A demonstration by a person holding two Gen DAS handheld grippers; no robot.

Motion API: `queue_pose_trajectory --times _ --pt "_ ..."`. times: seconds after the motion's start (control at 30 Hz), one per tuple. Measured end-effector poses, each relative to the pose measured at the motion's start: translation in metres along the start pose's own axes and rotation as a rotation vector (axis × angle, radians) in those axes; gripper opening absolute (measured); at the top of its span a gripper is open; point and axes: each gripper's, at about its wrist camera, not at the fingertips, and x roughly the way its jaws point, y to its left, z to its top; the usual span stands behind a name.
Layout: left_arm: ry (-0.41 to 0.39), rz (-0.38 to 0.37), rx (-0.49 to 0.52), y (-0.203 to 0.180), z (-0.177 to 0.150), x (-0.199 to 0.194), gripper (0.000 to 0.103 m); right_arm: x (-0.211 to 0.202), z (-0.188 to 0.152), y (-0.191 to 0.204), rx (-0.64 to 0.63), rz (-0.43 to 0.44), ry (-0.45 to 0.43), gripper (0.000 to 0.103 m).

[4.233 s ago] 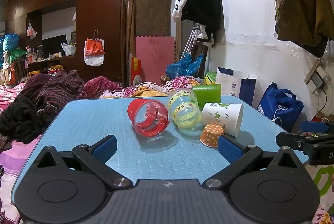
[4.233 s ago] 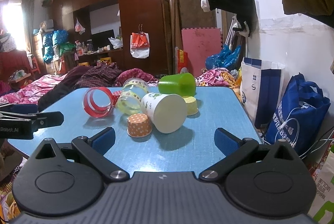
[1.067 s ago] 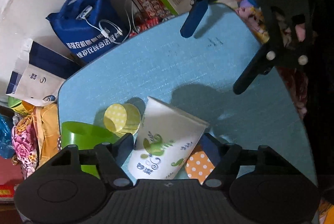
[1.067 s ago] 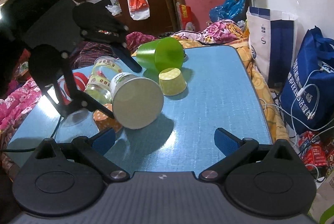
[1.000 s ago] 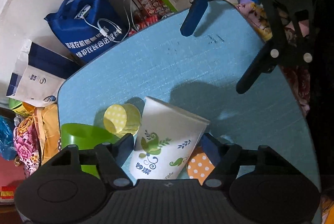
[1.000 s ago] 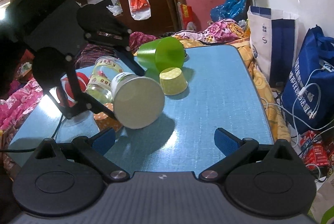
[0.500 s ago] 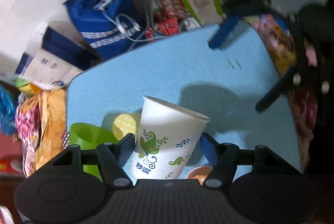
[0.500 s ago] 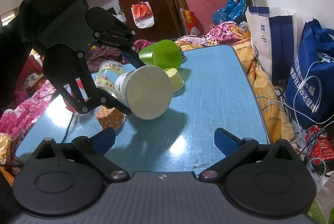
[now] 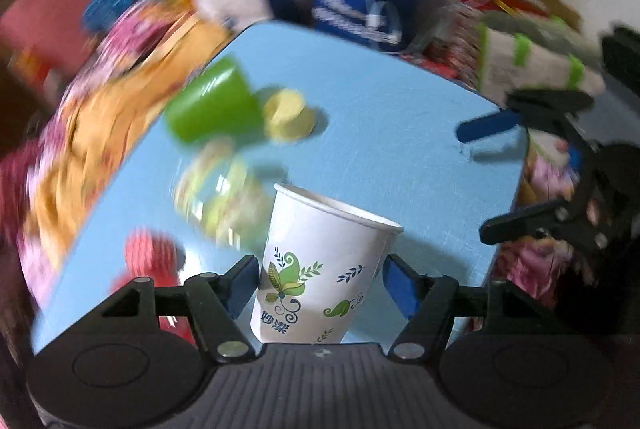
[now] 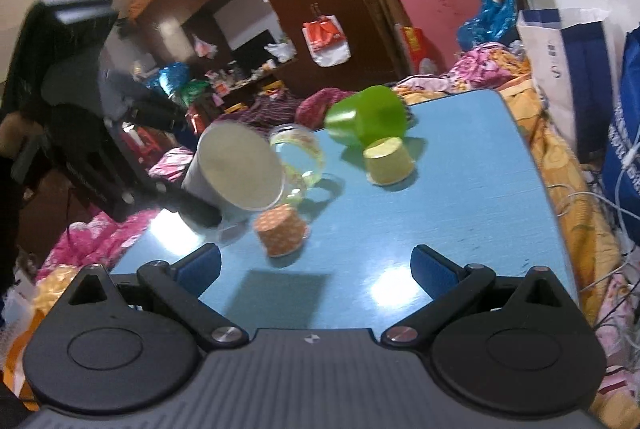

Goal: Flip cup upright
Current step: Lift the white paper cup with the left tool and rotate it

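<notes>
My left gripper is shut on the white paper cup with green leaf prints and holds it in the air above the blue table, rim pointing away from the camera. In the right wrist view the same cup hangs at the left with its flat base facing the camera. My right gripper is open and empty over the table's near part; it also shows in the left wrist view. The left wrist view is motion-blurred.
On the table lie a green cup on its side, a yellow dotted cup upside down, an orange dotted cup upside down and a clear jar with yellow bands. A red ring-shaped cup is blurred. Bags stand beyond the table's right edge.
My left gripper has lifted the white cup off the table and swung round with it, away from the orange cup. My right gripper stays open and has tilted up a little.
</notes>
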Motion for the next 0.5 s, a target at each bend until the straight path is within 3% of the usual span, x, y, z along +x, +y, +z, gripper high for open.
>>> queue_pose_trajectory --times 0.13,0.3,0.5 --pt "-0.044 -0.055 -0.240 0.011 -0.032 0.008 0.072 0.002 -0.001 0.007 0.012 -0.001 0.015 0.102" --pt "-0.151 -0.183 -0.499 0.019 -0.065 0.022 0.071 0.005 0.000 0.007 0.067 0.032 0.060 0.102" --pt "-0.229 -0.222 -0.667 0.026 -0.093 0.030 0.070 0.017 0.000 0.016 0.106 0.034 0.092 0.102"
